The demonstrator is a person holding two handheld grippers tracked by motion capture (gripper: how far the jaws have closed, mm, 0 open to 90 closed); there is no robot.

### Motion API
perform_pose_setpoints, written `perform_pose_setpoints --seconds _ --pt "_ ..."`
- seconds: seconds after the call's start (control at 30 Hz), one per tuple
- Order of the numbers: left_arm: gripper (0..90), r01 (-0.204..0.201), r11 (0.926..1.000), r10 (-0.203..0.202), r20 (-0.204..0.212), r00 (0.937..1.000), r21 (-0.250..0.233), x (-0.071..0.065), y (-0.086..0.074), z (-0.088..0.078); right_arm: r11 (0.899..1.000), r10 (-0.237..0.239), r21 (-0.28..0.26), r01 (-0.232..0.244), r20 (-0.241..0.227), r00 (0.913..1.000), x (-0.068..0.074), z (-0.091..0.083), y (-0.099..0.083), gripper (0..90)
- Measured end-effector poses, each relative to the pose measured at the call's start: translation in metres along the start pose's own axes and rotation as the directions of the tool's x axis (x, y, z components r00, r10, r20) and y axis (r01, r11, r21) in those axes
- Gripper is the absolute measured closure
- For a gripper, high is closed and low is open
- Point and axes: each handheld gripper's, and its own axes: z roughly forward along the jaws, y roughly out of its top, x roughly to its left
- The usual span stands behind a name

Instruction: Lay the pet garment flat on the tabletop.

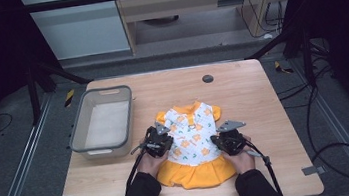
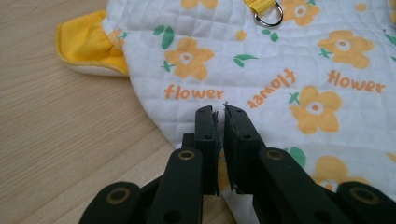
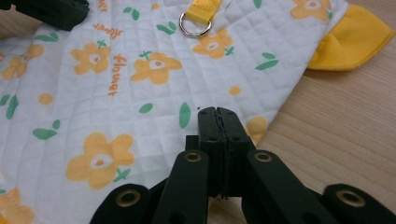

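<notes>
A small white quilted dress (image 1: 192,138) with orange flowers, yellow sleeves and a yellow skirt lies flat on the wooden table (image 1: 258,102). My left gripper (image 1: 167,147) rests at the dress's left side near the waist. In the left gripper view its jaws (image 2: 219,112) stand almost together over the white cloth's (image 2: 280,60) edge, pinching it. My right gripper (image 1: 217,145) sits at the dress's right side. In the right gripper view its jaws (image 3: 218,112) are pressed together on the cloth's (image 3: 140,107) edge. A metal ring (image 3: 195,25) on a yellow strap lies mid-dress.
A grey plastic basket (image 1: 77,125) stands at the table's left. A small black disc (image 1: 207,79) sits near the far edge. Bare wood surrounds the dress. The other gripper (image 3: 51,9) shows at the top left of the right gripper view.
</notes>
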Motion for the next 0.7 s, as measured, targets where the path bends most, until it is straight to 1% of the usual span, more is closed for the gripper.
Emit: perform_pose_setpoints --seconds 0.03,0.1,0.17,0.2,0.23,0.27,0.3,0.4,0.47,0.53,0.63,0.67,0.7 --pt "82.6 -0.005 1.0000 0.005 -0.002 1.0000 0.002 0.000 0.000 0.000 1.000 -0.005 -0.001 0.005 0.001 1.0000 0.000 0.000 0.000 89.8" --pt "77.1 0.000 1.0000 0.000 -0.014 0.9999 0.005 0.000 0.000 -0.002 1.000 -0.009 0.003 0.009 0.006 0.9999 0.001 -0.001 0.000 89.9" --pt "73.0 0.003 1.0000 -0.003 -0.014 0.9999 0.005 0.001 0.000 -0.004 1.000 -0.001 -0.002 0.001 0.012 0.9999 0.002 -0.003 0.000 89.9" --pt "71.2 0.033 0.9992 -0.032 0.006 0.9995 -0.021 0.003 0.000 -0.009 1.000 0.010 -0.019 -0.009 0.007 0.9999 0.001 -0.006 0.000 89.9" --pt "69.8 0.042 0.9986 -0.041 0.020 0.9989 -0.033 0.004 0.001 -0.013 0.999 0.011 -0.030 -0.011 0.003 0.9999 0.001 -0.007 0.000 90.0" --pt "69.0 0.037 0.9982 -0.036 0.023 0.9991 -0.047 0.004 0.001 -0.018 0.999 0.021 -0.043 -0.020 0.003 0.9998 0.001 -0.010 0.001 89.9" --pt "68.0 0.024 0.9977 -0.023 0.025 0.9994 -0.063 0.004 0.001 -0.025 0.998 0.023 -0.060 -0.023 0.001 0.9997 0.000 -0.013 0.003 90.0" --pt "63.3 0.011 0.9956 -0.008 0.038 0.9992 -0.093 0.003 -0.001 -0.043 0.994 0.032 -0.101 -0.032 -0.005 0.9995 -0.003 -0.025 0.007 89.9" --pt "60.7 0.005 0.9931 0.001 0.050 0.9987 -0.117 0.004 -0.006 -0.057 0.991 0.049 -0.122 -0.049 -0.009 0.9988 -0.005 -0.034 0.009 89.8" --pt "58.7 0.015 0.9917 -0.007 0.061 0.9981 -0.128 0.006 -0.014 -0.069 0.989 0.051 -0.140 -0.052 -0.011 0.9986 -0.007 -0.043 0.009 89.7" --pt "56.3 0.011 0.9905 -0.002 0.069 0.9976 -0.137 0.008 -0.029 -0.087 0.987 0.038 -0.159 -0.037 0.002 0.9993 -0.011 -0.057 0.006 87.3" --pt "55.4 0.009 0.9899 0.001 0.070 0.9976 -0.141 0.009 -0.034 -0.091 0.986 0.040 -0.164 -0.039 0.003 0.9992 -0.013 -0.061 0.004 85.9" --pt "54.5 0.009 0.9899 0.001 0.070 0.9976 -0.141 0.009 -0.034 -0.091 0.985 0.043 -0.169 -0.042 0.005 0.9991 -0.015 -0.066 0.002 84.5"
